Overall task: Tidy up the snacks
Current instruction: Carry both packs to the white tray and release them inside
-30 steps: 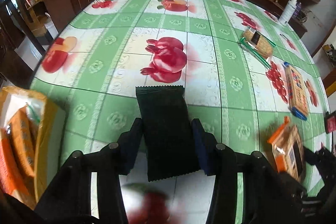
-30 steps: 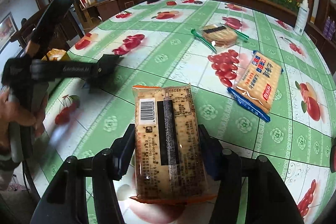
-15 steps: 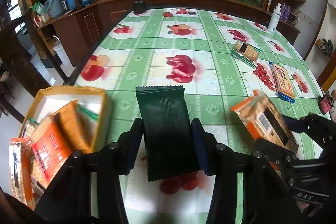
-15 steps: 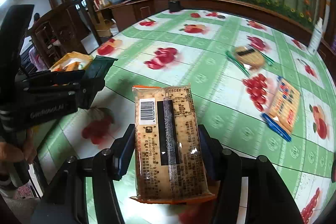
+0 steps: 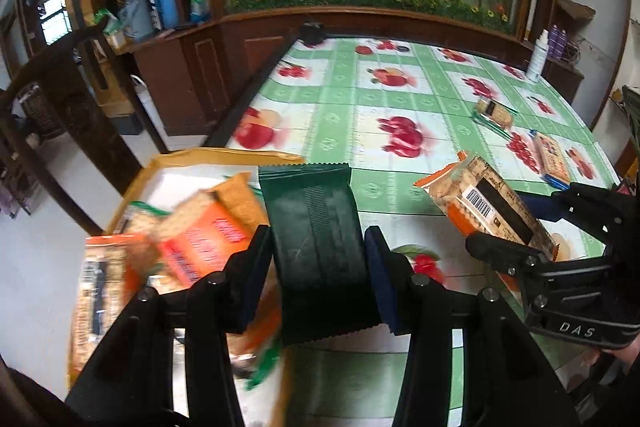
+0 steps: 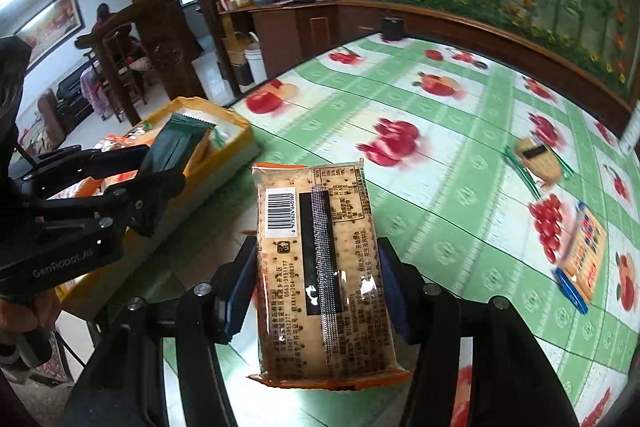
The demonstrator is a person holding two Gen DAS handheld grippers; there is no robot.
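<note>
At the left, the box [image 5: 132, 187] is already crowded with packs, so the green pack [image 5: 316, 239] clamped in the left gripper [image 5: 318, 259] above its edge could slide off the pile or fall outside. To the right, the right gripper [image 6: 318, 267] squeezes the cracker pack [image 6: 320, 267] over the table [image 6: 440, 155], and two tools so near could collide. The box contents are blurred and partly hidden behind the fingers.

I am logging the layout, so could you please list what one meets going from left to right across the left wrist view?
Yellow box of snacks → dark green packet in the left gripper → cracker pack with barcode in the right gripper → blue-edged cracker pack lying on the tablecloth.
</note>
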